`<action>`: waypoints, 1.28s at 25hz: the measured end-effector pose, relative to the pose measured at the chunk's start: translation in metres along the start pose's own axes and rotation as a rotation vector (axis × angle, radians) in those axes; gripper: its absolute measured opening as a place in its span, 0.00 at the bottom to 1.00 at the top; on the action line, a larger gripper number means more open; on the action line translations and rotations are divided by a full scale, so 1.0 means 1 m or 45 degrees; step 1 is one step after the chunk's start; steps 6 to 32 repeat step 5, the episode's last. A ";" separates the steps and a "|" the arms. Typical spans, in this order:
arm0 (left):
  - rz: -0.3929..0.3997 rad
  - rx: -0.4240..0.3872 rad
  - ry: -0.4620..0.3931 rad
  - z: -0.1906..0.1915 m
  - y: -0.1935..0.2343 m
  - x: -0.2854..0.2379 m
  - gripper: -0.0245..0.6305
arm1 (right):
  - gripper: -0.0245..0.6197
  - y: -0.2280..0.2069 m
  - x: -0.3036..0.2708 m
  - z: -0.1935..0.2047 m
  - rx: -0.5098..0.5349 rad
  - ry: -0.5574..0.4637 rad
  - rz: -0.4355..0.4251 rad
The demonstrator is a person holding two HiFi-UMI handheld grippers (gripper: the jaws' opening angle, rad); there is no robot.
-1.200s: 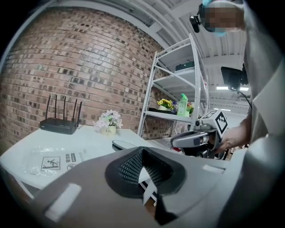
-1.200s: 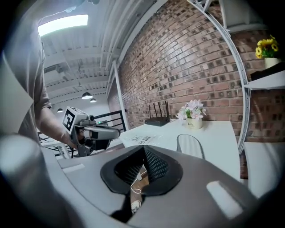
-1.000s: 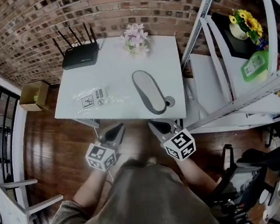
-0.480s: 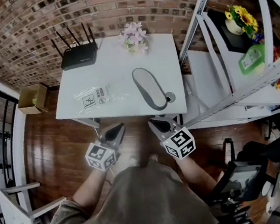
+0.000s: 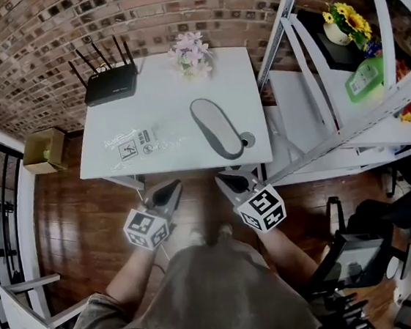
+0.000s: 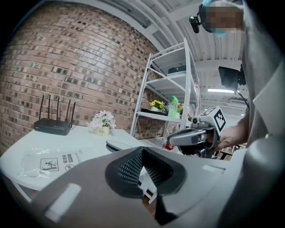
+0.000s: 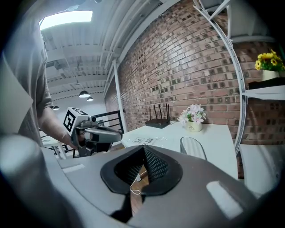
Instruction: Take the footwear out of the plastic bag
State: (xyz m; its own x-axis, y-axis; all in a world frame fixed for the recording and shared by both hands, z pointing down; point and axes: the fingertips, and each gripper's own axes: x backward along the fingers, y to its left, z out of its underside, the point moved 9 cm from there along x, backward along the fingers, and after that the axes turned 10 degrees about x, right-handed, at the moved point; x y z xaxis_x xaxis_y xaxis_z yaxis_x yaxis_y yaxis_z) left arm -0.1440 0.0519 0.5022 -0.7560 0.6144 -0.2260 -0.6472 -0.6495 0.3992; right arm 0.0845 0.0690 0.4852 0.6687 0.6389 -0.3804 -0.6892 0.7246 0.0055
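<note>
A brick wall (image 5: 44, 38) runs across the top of the head view, above a wood floor (image 5: 72, 219). Against the wall stands a white worktop (image 5: 168, 98). At its far left corner sits a black router (image 5: 111, 82) with its antennas up. A small pot of pale flowers (image 5: 191, 53) stands at the far edge, near the middle. A white rack (image 5: 313, 74) fills the right of the frame.

The clear bag (image 5: 137, 143) lies flat on the near left part of the worktop, its printed warning marks showing. The shoe (image 5: 216, 127) lies right of centre, grey and sole up as far as I can tell. It is outside the bag and apart from it, with bare worktop between them.

I hold both claws low in the frame, over the floor just short of the worktop's near edge, and they touch nothing. My left claw (image 5: 171, 190) points up-frame toward the bag side; its jaws are pressed together with nothing between them. My right claw (image 5: 224, 182) sits beside it below the shoe, jaws likewise closed and empty.
</note>
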 end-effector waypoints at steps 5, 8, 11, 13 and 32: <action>0.013 0.000 -0.005 -0.002 0.000 0.001 0.04 | 0.06 0.003 0.001 -0.001 0.003 0.011 0.006; 0.013 0.000 -0.005 -0.002 0.000 0.001 0.04 | 0.06 0.003 0.001 -0.001 0.003 0.011 0.006; 0.013 0.000 -0.005 -0.002 0.000 0.001 0.04 | 0.06 0.003 0.001 -0.001 0.003 0.011 0.006; 0.013 0.000 -0.005 -0.002 0.000 0.001 0.04 | 0.06 0.003 0.001 -0.001 0.003 0.011 0.006; 0.013 0.000 -0.005 -0.002 0.000 0.001 0.04 | 0.06 0.003 0.001 -0.001 0.003 0.011 0.006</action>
